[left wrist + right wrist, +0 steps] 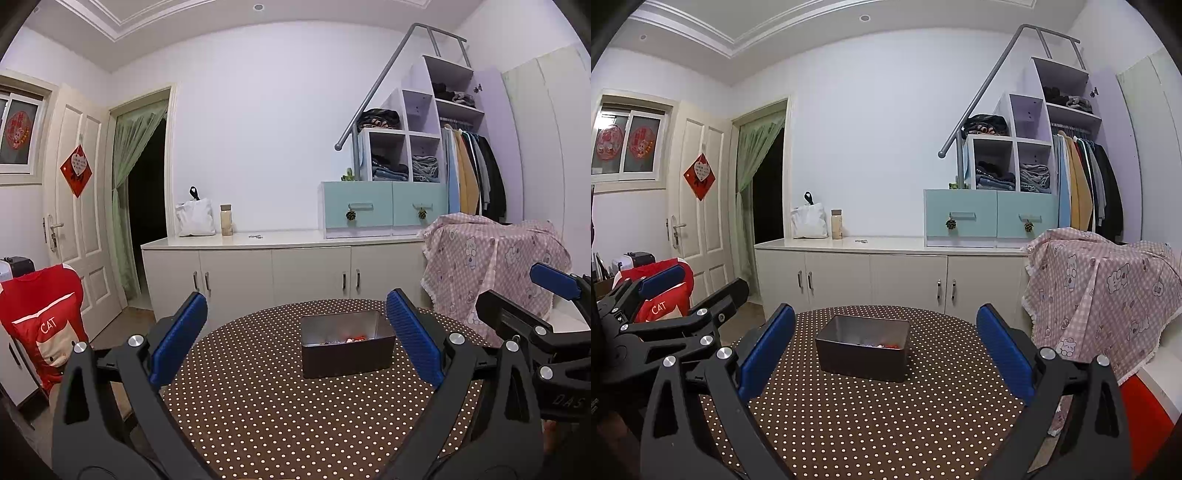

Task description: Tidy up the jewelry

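A dark metal box (347, 345) stands near the far edge of the round surface (295, 424) with the brown dotted cloth, and inside it lie small pieces of jewelry (345, 339), some red, too small to tell apart. The left gripper (295, 339) hangs above the near part of the surface with its blue fingers (179, 338) spread wide and holding nothing. The right gripper (884, 350) is beside it, also with fingers (1004, 349) wide apart and empty, well apart from the box.

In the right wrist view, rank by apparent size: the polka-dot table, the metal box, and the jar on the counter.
1. polka-dot table
2. metal box
3. jar, though it stands far back, so its true size against the box is unsure.
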Demonstrator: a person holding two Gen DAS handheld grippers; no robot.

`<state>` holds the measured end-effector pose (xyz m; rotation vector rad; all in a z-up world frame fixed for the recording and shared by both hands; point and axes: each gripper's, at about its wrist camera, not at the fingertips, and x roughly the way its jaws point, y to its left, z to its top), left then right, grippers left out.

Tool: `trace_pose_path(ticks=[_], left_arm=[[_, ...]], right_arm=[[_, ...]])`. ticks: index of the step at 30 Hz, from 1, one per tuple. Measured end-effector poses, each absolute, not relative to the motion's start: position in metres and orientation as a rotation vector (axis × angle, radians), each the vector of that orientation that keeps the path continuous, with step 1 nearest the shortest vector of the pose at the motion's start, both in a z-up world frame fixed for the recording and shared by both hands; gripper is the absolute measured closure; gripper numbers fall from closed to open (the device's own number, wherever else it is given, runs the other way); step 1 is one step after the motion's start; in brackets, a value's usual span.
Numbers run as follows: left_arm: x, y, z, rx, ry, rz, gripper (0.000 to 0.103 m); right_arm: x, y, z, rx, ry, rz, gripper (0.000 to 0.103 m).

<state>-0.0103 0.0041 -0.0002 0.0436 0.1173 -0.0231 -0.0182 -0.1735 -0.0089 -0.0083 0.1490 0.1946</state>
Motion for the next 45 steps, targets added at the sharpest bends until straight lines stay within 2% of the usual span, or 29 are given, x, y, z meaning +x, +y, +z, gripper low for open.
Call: trace_pose_path(ticks=[45], left_arm=[[-0.001, 0.013, -0.012, 0.054, 0.157, -0.024, 0.007]], right_arm=[[-0.009, -0.175, -0.023, -0.006, 0.19, 0.197, 0.008]])
